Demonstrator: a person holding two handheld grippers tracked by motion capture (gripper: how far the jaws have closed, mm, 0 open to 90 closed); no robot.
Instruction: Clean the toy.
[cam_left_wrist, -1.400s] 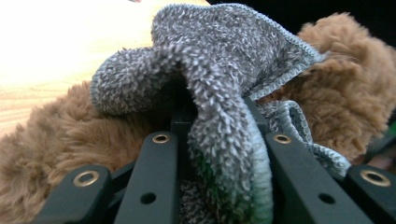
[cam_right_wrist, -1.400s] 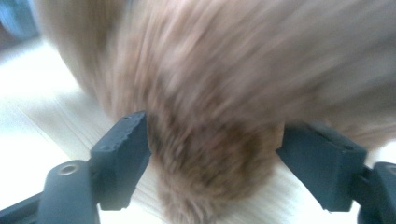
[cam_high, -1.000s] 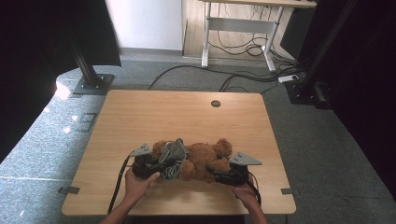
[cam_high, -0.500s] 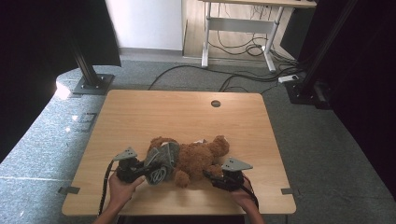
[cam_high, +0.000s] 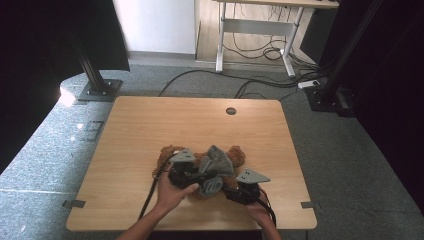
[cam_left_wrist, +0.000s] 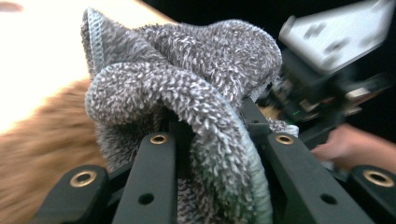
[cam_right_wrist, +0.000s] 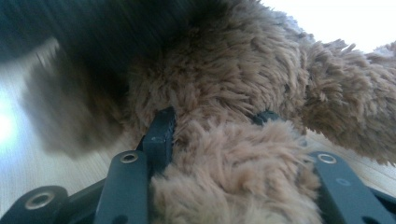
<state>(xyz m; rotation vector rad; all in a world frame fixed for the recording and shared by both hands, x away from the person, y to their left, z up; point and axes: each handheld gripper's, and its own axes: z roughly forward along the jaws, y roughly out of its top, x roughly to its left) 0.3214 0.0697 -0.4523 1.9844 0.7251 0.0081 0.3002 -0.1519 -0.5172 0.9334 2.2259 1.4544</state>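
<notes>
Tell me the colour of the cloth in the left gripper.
Mottled grey and white, with a pale blue-green edge; the cloth shows best in the left gripper view.

Brown plush teddy bear (cam_high: 235, 156) lies on the near half of the wooden table, toward the front edge; fur long and shaggy. Grey looped-pile cloth (cam_high: 216, 167) with a pale blue-green hem is bunched on top of the bear, touching it, folded over in a hump. Left gripper view: cloth (cam_left_wrist: 187, 93) crumpled between the jaws. Right gripper view: a limb of the bear (cam_right_wrist: 233, 172) sits between the jaws.
</notes>
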